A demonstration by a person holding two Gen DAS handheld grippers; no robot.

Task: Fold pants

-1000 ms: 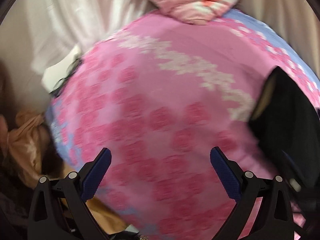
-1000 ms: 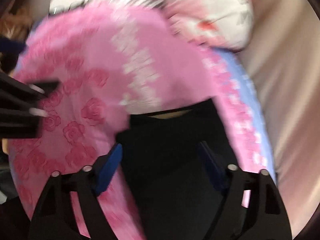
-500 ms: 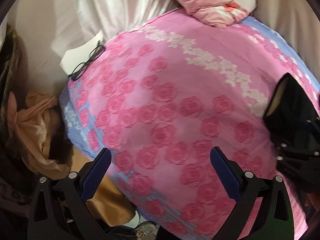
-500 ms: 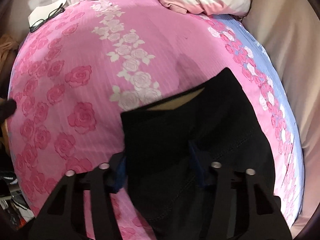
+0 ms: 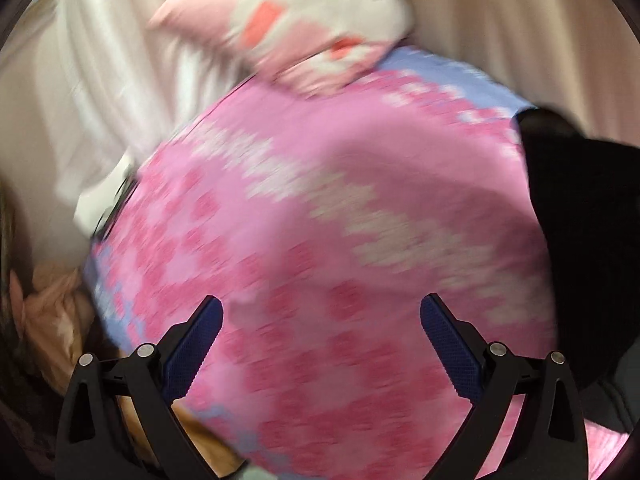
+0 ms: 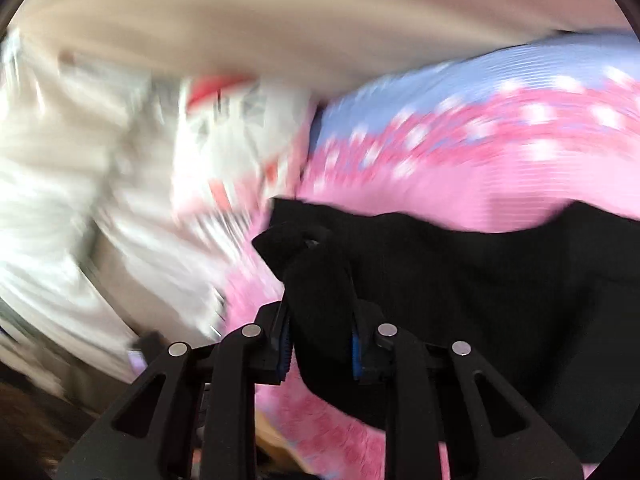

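Right hand-held gripper clamped tight on a bunched corner of the black pants, blue pads squeezed in on either side of the fabric. Probably grabbed at an edge like that so the whole panel can be dragged or flipped over for a fold. Rest of the pants spread out to the right across the bed, on the pink rose-print bedsheet. Looks like thick, matte, floppy cloth, bulging up out of the pinch in a soft lump rather than creasing sharp.

Left hand-held gripper wide open, holding nothing, hovering over bare sheet well apart from the pants, which only show as a dark mass at the right edge. Guessing parked there, ready to catch another edge.

Sheet thin and smooth, pink with darker roses, a band of white flowers, pale blue border. Puffy pink-and-white printed pillow at the head of the bed. Heavy motion blur in both views, so seams and waistband impossible to make out.
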